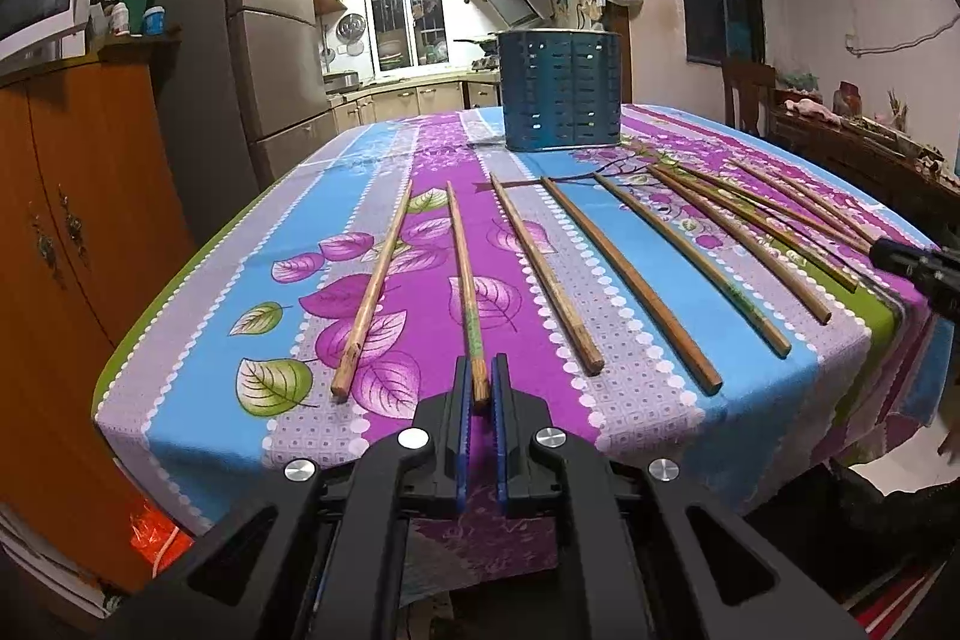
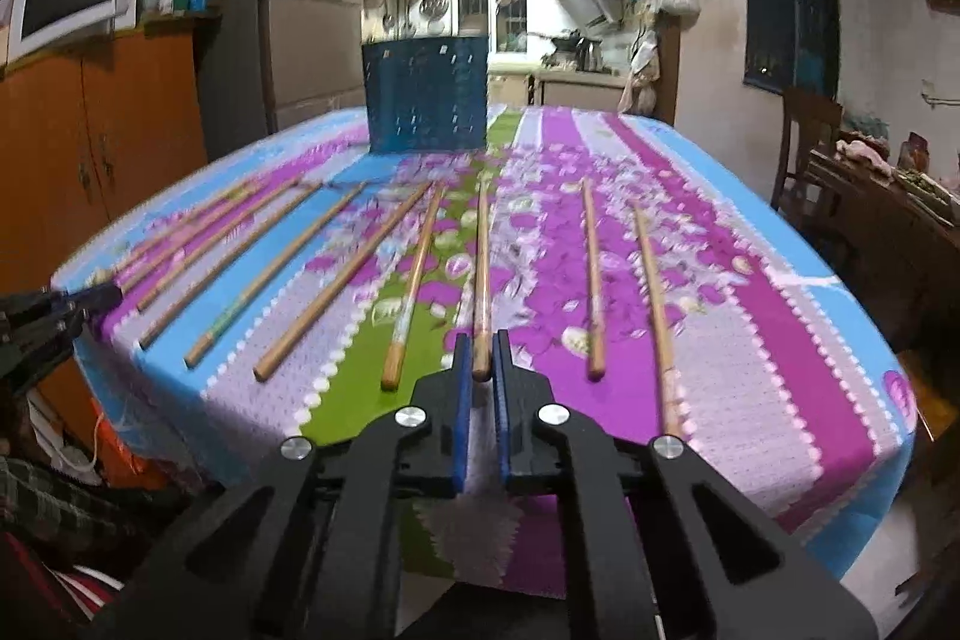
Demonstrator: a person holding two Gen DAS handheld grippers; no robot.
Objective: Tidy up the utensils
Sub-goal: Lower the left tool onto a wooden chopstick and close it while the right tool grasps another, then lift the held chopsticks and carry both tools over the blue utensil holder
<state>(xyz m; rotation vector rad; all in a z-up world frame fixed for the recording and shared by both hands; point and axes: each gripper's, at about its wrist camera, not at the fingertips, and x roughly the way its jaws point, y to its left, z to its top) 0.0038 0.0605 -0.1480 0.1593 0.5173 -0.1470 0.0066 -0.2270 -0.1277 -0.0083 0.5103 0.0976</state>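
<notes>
The left hand-held gripper (image 1: 480, 382) is clenched on the near end of one chopstick (image 1: 465, 280); the right hand-held gripper (image 2: 480, 358) grips another chopstick (image 2: 482, 274) the same way. Held only by their tips, the sticks could pivot or slip when lifted toward the blue holder (image 1: 561, 91) at the far side of the surface (image 1: 750, 400). I count ten chopsticks and one holder.
</notes>
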